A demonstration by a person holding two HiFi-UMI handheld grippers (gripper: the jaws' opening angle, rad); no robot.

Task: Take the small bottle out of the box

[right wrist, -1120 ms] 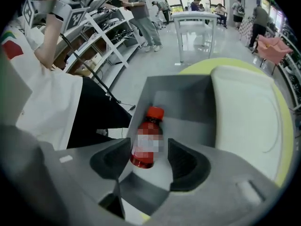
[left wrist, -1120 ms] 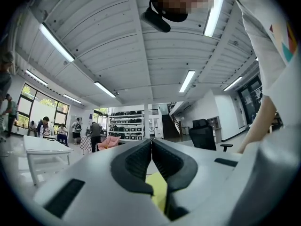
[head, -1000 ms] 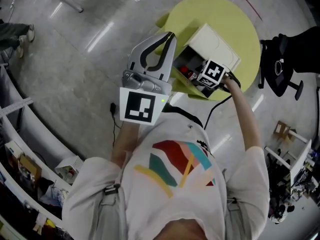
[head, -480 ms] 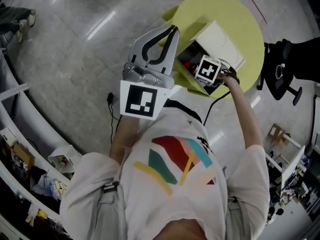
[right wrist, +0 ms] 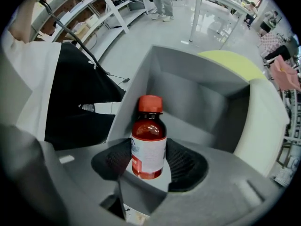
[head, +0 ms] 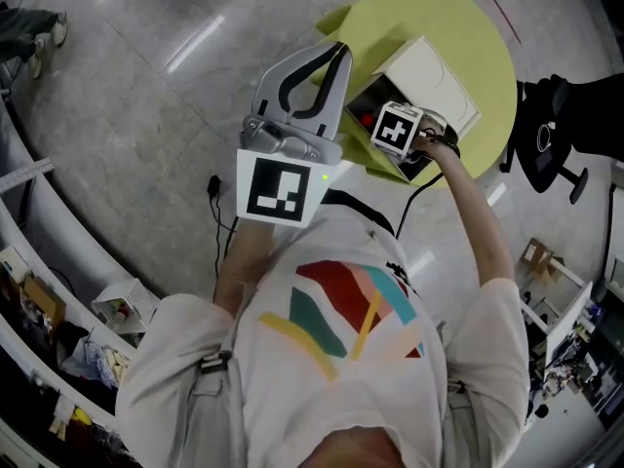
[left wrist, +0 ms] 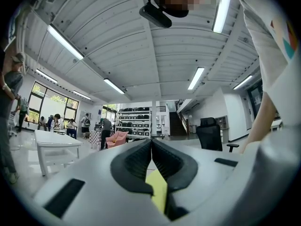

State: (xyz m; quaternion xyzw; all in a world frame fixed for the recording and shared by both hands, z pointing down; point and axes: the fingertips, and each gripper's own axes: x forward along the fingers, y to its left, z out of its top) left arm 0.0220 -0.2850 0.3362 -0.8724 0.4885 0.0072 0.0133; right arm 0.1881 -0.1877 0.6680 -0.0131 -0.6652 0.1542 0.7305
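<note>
A small brown bottle (right wrist: 149, 145) with a red cap and white label stands upright between the pads of my right gripper (right wrist: 149, 163). The pads lie against both its sides while the jaws are opening slightly. Behind it is the open grey inside of the box (right wrist: 197, 98). In the head view the white box (head: 439, 71) lies on a round yellow-green table (head: 458, 18), and the right gripper's marker cube (head: 395, 128) sits at the box's open mouth. My left gripper (head: 331, 61) is raised beside the box, shut on nothing, its pads meeting (left wrist: 151, 147).
A black office chair (head: 546, 135) stands right of the table. A cable (head: 216, 188) lies on the grey floor at the left. Shelves with clutter (head: 58, 320) run along the lower left. In the left gripper view, people stand around a white table (left wrist: 56, 140) far off.
In the head view the right gripper's marker cube has shifted a little up and to the left at the box's mouth. The left gripper has barely moved.
</note>
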